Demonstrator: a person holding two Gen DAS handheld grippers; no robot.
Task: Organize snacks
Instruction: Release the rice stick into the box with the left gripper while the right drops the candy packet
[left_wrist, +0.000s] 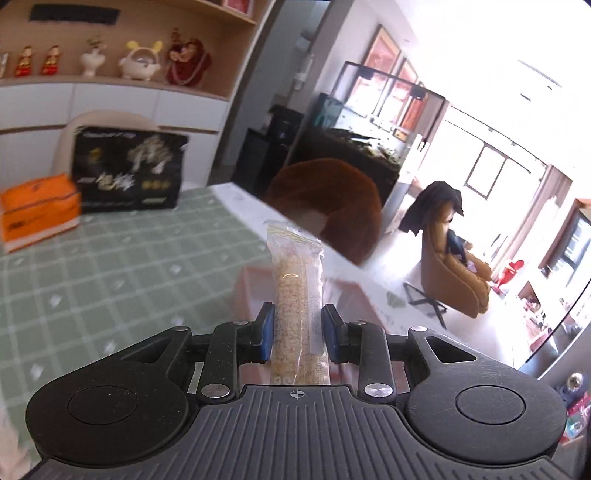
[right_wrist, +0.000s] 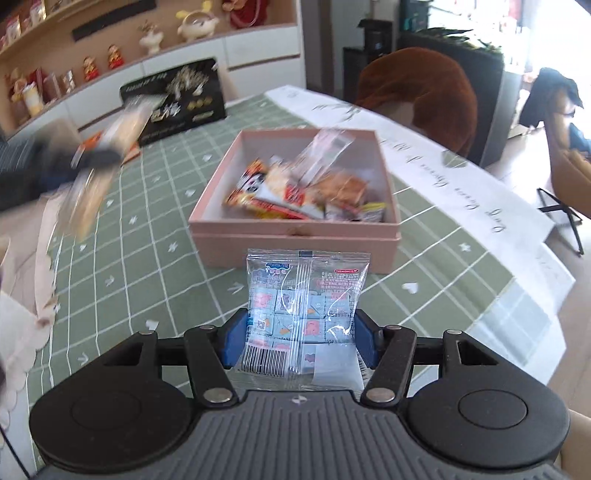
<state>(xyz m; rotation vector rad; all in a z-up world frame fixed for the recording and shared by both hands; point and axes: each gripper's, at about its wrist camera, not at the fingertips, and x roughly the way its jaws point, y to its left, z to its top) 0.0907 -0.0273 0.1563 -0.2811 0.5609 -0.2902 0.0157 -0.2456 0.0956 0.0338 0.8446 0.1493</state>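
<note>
My left gripper (left_wrist: 297, 317) is shut on a long grain bar (left_wrist: 295, 273) in a clear wrapper, which sticks out forward above the table. A pink open box (right_wrist: 295, 236) stands mid-table and holds several mixed snack packets (right_wrist: 306, 195). Just in front of the box, my right gripper (right_wrist: 301, 321) is shut on a clear packet of small wrapped sweets (right_wrist: 306, 295) with a barcode at its near end. At the left of the right wrist view, the left gripper with its bar (right_wrist: 92, 158) shows as a blur, raised over the table.
A green checked tablecloth (right_wrist: 155, 206) covers the table, with a white runner (right_wrist: 443, 166) along its right edge. A black gift box (left_wrist: 129, 170) and an orange pack (left_wrist: 37, 210) stand at the far end. A brown chair (left_wrist: 332, 199) sits beyond the table's edge.
</note>
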